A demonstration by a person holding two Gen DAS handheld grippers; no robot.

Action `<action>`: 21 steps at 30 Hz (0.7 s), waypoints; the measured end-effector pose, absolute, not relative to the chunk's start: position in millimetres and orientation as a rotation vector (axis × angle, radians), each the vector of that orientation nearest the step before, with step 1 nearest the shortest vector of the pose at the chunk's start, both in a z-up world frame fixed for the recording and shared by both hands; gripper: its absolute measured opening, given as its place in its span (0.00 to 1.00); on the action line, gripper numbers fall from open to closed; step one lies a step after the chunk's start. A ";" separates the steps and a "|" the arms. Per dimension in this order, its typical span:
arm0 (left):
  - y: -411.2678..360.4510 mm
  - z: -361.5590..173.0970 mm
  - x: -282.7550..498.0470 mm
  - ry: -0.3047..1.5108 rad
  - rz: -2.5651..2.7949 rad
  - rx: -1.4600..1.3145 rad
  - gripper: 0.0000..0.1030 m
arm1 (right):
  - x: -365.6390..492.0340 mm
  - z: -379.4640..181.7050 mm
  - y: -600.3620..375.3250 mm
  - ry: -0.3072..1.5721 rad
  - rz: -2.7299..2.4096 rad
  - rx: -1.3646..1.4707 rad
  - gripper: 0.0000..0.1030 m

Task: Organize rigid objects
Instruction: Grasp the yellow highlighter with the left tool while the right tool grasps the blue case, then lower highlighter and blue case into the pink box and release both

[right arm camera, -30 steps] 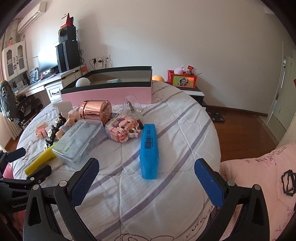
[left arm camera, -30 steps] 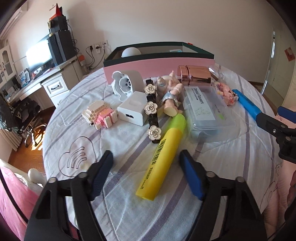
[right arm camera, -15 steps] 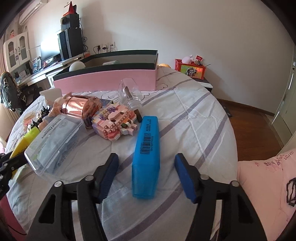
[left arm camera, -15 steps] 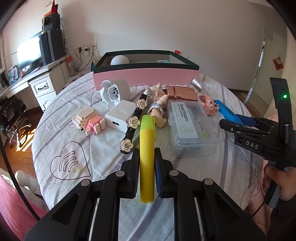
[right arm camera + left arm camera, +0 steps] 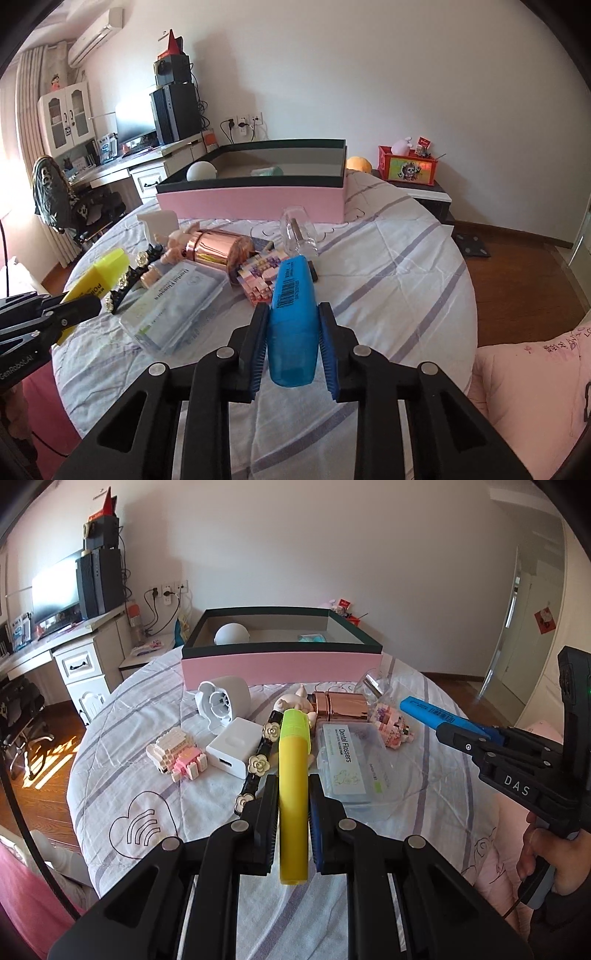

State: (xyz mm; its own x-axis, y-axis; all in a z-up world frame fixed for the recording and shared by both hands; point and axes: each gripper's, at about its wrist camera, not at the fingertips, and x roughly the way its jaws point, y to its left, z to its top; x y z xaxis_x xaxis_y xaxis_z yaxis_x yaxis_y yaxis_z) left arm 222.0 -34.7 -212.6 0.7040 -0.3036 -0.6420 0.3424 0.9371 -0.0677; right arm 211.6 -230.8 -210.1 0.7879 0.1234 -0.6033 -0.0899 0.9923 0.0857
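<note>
Left gripper (image 5: 292,805) clamps yellow marker (image 5: 293,775); right gripper (image 5: 291,345) clamps blue marker (image 5: 293,314), jaws just closed. Both markers point toward box (image 5: 280,666) at bed's far edge.

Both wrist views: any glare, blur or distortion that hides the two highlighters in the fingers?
Left wrist view: sharp, yellow highlighter evenly lit; strong fisheye bending at the edges, a sun patch on the floor at left. Right wrist view: blue highlighter clear, barcode visible; the window at far left is blown out, the copper canister glints.
</note>
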 end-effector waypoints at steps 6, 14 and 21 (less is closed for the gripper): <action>-39.1 -196.0 235.7 0.668 -0.368 0.067 0.14 | 219.1 -196.4 -221.0 0.620 0.147 0.035 0.26; -52.6 -170.2 283.0 0.630 -0.391 0.090 0.14 | 251.4 -165.2 -204.0 0.556 0.190 -0.025 0.26; -69.4 -156.3 365.7 0.648 -0.395 0.116 0.14 | 313.7 -140.6 -198.2 0.517 0.190 -0.073 0.26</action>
State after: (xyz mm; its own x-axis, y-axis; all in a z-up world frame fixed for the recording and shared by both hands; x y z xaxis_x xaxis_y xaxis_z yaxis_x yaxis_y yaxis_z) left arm 365.7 -69.4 -156.3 0.7255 -0.3221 -0.6082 0.3934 0.9192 -0.0175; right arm 313.7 -198.2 -140.6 0.8520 0.1623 -0.4978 -0.1991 0.9797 -0.0214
